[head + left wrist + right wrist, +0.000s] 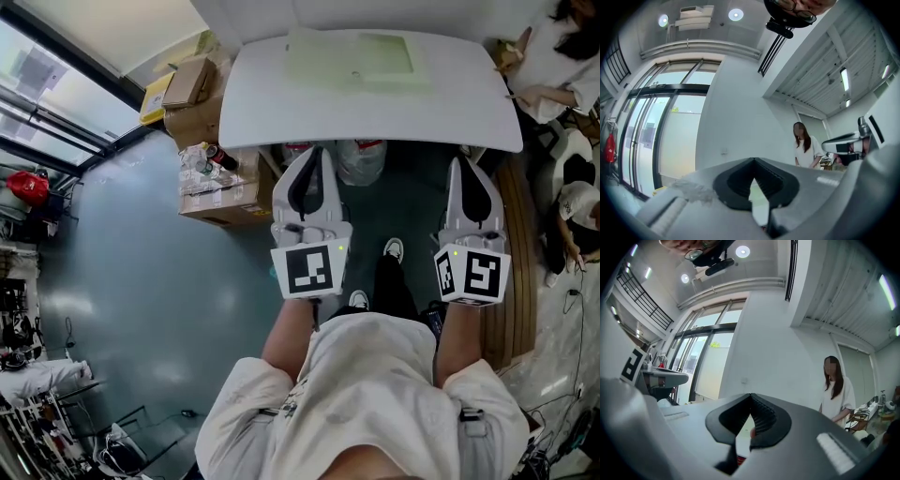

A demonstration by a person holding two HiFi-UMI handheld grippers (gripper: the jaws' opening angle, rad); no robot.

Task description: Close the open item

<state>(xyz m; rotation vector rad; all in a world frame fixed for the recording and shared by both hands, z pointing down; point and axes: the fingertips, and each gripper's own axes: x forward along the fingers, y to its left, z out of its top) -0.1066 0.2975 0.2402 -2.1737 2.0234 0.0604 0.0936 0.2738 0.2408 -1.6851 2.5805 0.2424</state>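
Note:
A white table [375,108] stands ahead of me in the head view, with a pale green flat sheet [370,58] on its far part. I cannot tell which thing here is open. My left gripper [314,152] is held level just short of the table's near edge, its jaws meeting at the tips with nothing between them. My right gripper [466,161] hangs beside it on the right, also shut and empty. In the left gripper view the left gripper [753,159] has its dark pads closed together. The right gripper view shows the same of the right gripper [751,394].
Cardboard boxes [220,192] with bottles stand at the table's left end. A large water bottle [361,159] sits under the table. A wooden bench [516,272] and seated people [553,56] are on the right. A person in white [836,385] stands beyond the table.

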